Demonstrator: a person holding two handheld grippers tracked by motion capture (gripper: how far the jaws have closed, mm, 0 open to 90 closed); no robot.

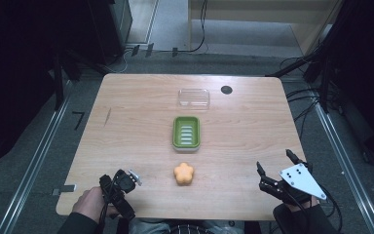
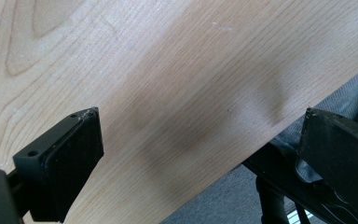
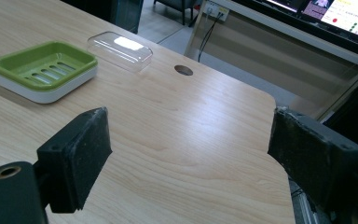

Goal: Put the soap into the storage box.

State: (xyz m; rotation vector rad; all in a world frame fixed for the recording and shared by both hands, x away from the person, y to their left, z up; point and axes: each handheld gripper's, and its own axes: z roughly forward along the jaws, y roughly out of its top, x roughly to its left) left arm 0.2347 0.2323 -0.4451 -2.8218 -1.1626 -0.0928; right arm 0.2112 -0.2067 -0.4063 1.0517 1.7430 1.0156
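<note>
One orange flower-shaped soap (image 1: 183,174) lies on the wooden table (image 1: 141,131), near its front edge, between two grippers. We see the left gripper (image 1: 126,178) low at the front left corner, jaws spread wide and empty. The right gripper (image 1: 274,168) rests at the front right, jaws also apart, gripping nothing. One green soap dish (image 1: 186,132) sits mid-table, one clear lid (image 1: 194,97) beyond it. The right gripper view adds a monitor (image 3: 340,14) past the table.
</note>
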